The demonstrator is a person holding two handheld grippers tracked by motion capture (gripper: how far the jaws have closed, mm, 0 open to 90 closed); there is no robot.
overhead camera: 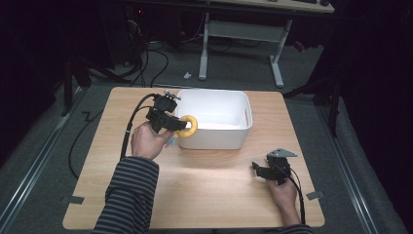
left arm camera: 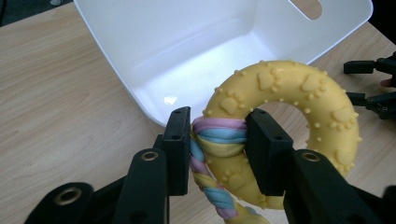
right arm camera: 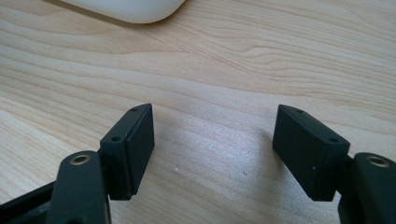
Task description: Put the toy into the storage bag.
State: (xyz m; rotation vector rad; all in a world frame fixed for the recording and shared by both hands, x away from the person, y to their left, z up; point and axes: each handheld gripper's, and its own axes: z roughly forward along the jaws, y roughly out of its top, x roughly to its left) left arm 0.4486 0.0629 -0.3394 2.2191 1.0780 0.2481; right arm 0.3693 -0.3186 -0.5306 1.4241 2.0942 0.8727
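A yellow ring toy (left arm camera: 285, 107) with raised paw prints and a pink, blue and yellow braided rope knotted through it hangs at the near left corner of the white bin (overhead camera: 214, 100). My left gripper (left arm camera: 217, 140) is shut on the ring toy where the rope (left arm camera: 219, 135) wraps it. In the high view the ring toy (overhead camera: 191, 126) sits against the bin's front left wall, above the table, with the left gripper (overhead camera: 181, 125) reaching it from the left. My right gripper (right arm camera: 212, 140) stands open over bare wood near the table's right front, nothing between its jaws.
The bin (left arm camera: 154, 42) is empty inside and has a handle slot in its right wall. The wooden table (overhead camera: 204, 195) carries nothing else. Beyond its far edge stand a desk frame (overhead camera: 243, 39) and cables on the floor.
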